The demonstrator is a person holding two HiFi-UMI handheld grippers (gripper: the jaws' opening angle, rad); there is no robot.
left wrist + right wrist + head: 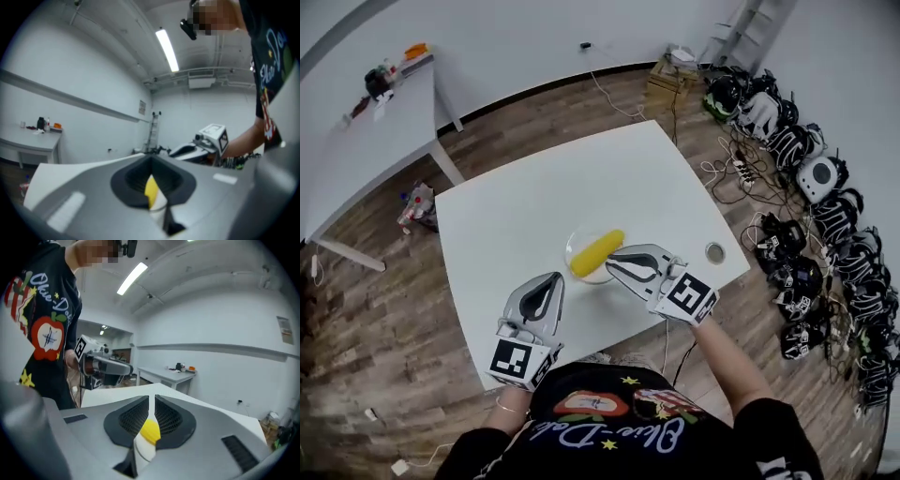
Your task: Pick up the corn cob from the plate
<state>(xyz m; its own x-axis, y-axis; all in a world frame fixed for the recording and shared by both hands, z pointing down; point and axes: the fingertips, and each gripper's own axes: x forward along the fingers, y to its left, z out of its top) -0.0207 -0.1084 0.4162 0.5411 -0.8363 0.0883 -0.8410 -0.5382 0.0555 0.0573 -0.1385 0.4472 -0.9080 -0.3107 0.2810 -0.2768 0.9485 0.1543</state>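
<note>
A: Corn cob (597, 253) — it lies on the plate (570, 248), about the middle of the white table (516, 206).

B: And the claws?

A: The right gripper (614, 263) is just beside the cob and the left gripper (555, 281) is near the plate — both clenched, gripping nothing.

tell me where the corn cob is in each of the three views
head view: corn cob mid-picture on the plate, just ahead of the right hand-held gripper.
left gripper view: corn cob low centre, a yellow sliver beyond the jaws.
right gripper view: corn cob low centre, likewise beyond the jaws.
shared landmark: side table by the wall.
</note>
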